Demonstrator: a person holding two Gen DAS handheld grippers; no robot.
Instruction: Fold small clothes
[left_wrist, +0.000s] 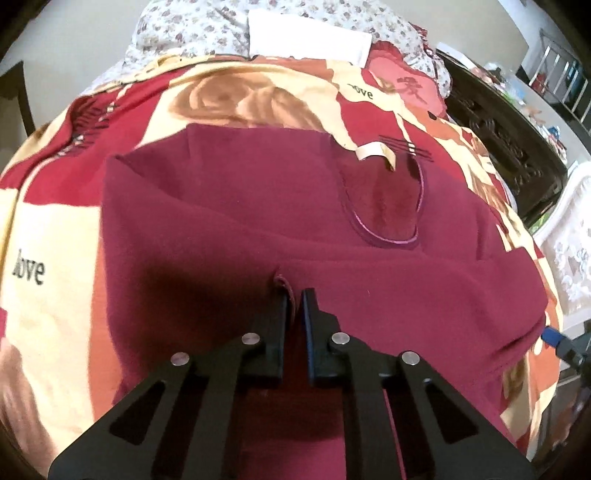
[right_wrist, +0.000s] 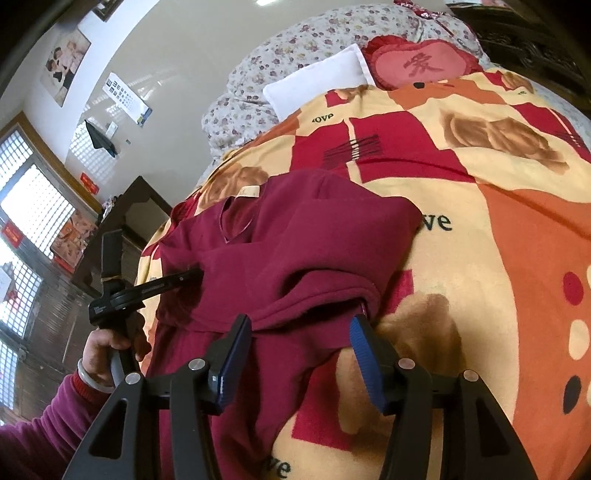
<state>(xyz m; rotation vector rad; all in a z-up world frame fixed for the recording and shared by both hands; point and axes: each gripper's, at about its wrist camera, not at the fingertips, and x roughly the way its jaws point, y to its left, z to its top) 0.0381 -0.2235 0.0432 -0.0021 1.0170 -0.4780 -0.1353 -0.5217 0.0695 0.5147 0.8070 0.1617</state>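
A dark red knit top lies on the patterned blanket, its neckline with a white label toward the far right. My left gripper is shut on a pinch of the top's fabric near its middle. In the right wrist view the same top lies partly folded and bunched. My right gripper is open, its blue pads on either side of the top's near edge. The left gripper shows there too, held by a hand at the left.
The blanket covers a bed. A white pillow, a red heart cushion and a floral quilt lie at the head. Dark wooden furniture stands beside the bed. A window is at the left.
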